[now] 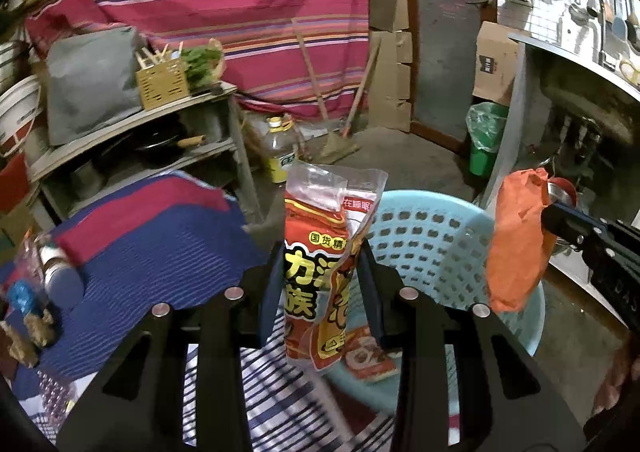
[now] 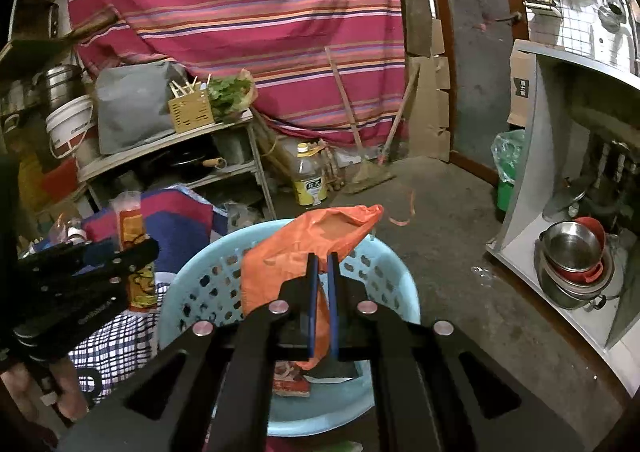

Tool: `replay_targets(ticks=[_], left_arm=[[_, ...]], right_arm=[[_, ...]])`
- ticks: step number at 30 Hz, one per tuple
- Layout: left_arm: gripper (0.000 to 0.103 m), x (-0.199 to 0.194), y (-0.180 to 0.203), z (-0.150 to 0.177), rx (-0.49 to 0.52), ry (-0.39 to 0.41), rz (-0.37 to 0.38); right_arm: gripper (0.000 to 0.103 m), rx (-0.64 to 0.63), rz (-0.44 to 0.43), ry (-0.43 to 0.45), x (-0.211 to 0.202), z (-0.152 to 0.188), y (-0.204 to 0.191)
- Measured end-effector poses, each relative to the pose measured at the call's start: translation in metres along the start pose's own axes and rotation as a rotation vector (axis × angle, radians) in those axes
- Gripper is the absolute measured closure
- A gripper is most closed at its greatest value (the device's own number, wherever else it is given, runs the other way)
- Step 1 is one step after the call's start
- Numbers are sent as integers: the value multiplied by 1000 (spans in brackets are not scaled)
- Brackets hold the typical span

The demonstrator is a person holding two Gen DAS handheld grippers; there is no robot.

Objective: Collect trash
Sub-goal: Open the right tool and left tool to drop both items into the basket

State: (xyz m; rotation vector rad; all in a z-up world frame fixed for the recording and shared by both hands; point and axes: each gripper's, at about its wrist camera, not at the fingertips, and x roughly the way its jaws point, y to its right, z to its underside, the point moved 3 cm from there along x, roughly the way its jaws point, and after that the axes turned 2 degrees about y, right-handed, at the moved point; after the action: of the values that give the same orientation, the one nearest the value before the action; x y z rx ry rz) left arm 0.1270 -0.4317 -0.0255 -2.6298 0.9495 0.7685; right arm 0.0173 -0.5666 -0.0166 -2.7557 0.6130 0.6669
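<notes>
My left gripper (image 1: 320, 252) is shut on a red and yellow snack wrapper (image 1: 316, 272) with a clear top, held upright at the near left rim of a light blue perforated basket (image 1: 432, 240). My right gripper (image 2: 323, 258) is shut on a crumpled orange plastic bag (image 2: 292, 252) and holds it above the same basket (image 2: 192, 292). The orange bag also shows in the left wrist view (image 1: 516, 244), to the right over the basket. A red food packet (image 1: 372, 360) lies on the basket floor.
A blue, red and checked cloth (image 1: 160, 236) with a jar and small items lies left of the basket. A shelf rack (image 1: 160, 140), an oil bottle (image 2: 308, 176), brooms and a green lined bin (image 1: 484, 136) stand behind. A cabinet with steel bowls (image 2: 572, 252) is right.
</notes>
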Motion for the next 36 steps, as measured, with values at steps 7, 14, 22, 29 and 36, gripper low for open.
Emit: replay_targets(ticks=[7, 14, 22, 29, 36], left_arm=[[68, 15, 20, -11, 3, 18, 36], [56, 22, 18, -14, -22, 11, 73], [32, 7, -8, -21, -49, 40, 6], [15, -20, -43, -13, -71, 72, -96], [10, -48, -83, -2, -119, 84, -167]], right_arm=[[98, 10, -3, -9, 10, -2, 6], [98, 9, -19, -11, 16, -5, 7], [98, 2, -30, -23, 21, -3, 1], [98, -39, -33, -42, 33, -2, -19], [48, -39, 14, -96, 53, 9, -27]])
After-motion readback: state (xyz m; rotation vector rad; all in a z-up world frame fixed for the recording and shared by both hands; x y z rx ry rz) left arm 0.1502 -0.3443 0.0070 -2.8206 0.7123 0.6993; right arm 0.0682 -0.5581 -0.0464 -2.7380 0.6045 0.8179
